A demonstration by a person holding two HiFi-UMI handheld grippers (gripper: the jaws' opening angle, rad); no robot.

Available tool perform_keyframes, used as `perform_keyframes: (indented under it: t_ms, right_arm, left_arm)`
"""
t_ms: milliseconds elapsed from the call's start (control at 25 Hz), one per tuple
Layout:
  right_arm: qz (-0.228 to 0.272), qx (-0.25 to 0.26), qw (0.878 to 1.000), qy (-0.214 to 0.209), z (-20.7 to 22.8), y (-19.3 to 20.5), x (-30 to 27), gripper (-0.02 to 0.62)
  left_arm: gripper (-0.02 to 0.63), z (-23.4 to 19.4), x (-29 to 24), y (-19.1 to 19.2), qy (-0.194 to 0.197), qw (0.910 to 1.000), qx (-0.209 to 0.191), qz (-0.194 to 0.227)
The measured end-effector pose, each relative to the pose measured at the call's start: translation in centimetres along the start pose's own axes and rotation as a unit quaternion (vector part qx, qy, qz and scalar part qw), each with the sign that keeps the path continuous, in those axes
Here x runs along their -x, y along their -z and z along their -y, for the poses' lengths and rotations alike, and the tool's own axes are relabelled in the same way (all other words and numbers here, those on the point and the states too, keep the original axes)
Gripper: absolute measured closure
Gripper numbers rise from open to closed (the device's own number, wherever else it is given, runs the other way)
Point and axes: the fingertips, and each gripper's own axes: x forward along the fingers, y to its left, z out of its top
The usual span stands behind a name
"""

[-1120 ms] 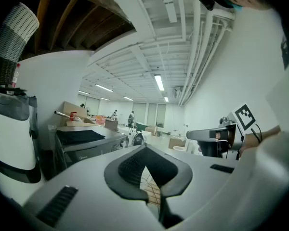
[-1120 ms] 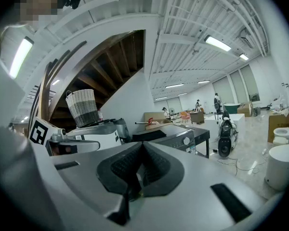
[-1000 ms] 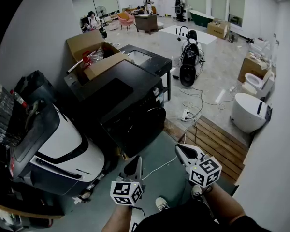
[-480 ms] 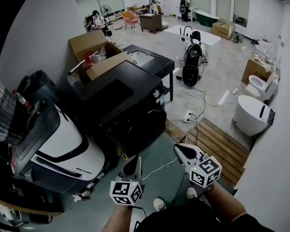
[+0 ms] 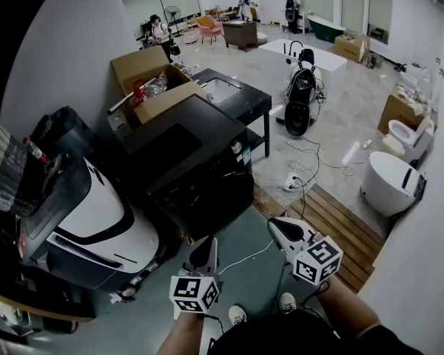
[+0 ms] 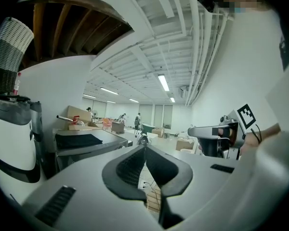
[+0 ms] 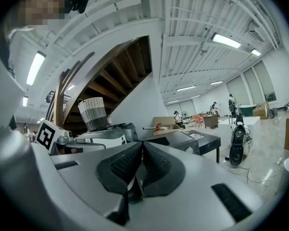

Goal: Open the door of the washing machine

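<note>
The black front-loading washing machine (image 5: pixel 196 157) stands in the middle of the head view, its round door (image 5: pixel 223 192) facing the floor space ahead of me, closed. My left gripper (image 5: pixel 204 253) hovers low in front of it, shut and empty, well short of the door. My right gripper (image 5: pixel 280 230) is beside it to the right, also shut and empty. In the left gripper view the closed jaw tips (image 6: pixel 144 147) point past the machine (image 6: pixel 82 144) into the hall. The right gripper view shows its closed tips (image 7: pixel 142 143) with the machine (image 7: pixel 180 139) behind them.
A white-and-black appliance (image 5: pixel 89 220) stands left of the washer, with a woven basket (image 5: pixel 4 168) above it. Behind are a cardboard box (image 5: pixel 148 80) and a black table (image 5: pixel 233 95). Cables (image 5: pixel 292 180), a wooden platform (image 5: pixel 333 220) and white sanitary ware (image 5: pixel 392 180) lie to the right.
Both grippers have moved forward and slightly up together with the person, so the washing machine sits a little nearer in the head view. Both jaws stayed shut.
</note>
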Motion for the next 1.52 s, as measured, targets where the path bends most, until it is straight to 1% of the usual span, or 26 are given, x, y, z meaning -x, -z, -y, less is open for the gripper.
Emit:
perform_keyframes:
  t_ms: [320,520,640,760,1000,1080,1160,1360,1520]
  right_arm:
    - [0.003,-0.010,0.999,-0.034,2.8,-0.3,0.6,0.574]
    - [0.002,-0.017,0.999,-0.051,4.7,-0.4,0.9,0.574]
    - [0.002,-0.020,0.998,-0.061,5.8,-0.5,1.1,0.555]
    - [-0.001,-0.019,0.997,-0.071,7.0,-0.7,1.3,0.514]
    - [-0.011,-0.004,0.996,-0.089,9.6,-0.6,2.2,0.464]
    - [-0.014,0.003,0.996,-0.091,10.5,-0.7,2.3,0.441]
    - [-0.014,0.005,0.996,-0.089,11.2,-0.7,2.2,0.432]
    - [-0.020,0.015,0.996,-0.085,12.3,-0.3,0.3,0.411]
    - [-0.026,0.026,0.996,-0.086,12.7,0.0,-2.4,0.400]
  left_arm:
    - [0.584,2.1,-1.9,0.2,-0.019,0.9998,0.003,-0.001]
    - [0.538,3.3,-3.3,0.5,-0.032,0.9994,0.006,-0.009]
    - [0.515,3.9,-4.2,0.5,-0.041,0.9990,0.007,-0.013]
    - [0.499,4.6,-5.0,0.5,-0.050,0.9986,0.009,-0.014]
    - [0.456,6.3,-7.0,0.9,-0.070,0.9974,0.017,-0.009]
    - [0.430,6.5,-7.5,1.0,-0.078,0.9967,0.019,-0.006]
    - [0.405,6.5,-7.9,1.1,-0.082,0.9964,0.020,-0.006]
    - [0.372,5.2,-8.8,1.2,-0.089,0.9958,0.017,-0.009]
    - [0.365,3.0,-10.0,1.6,-0.090,0.9956,0.022,-0.013]
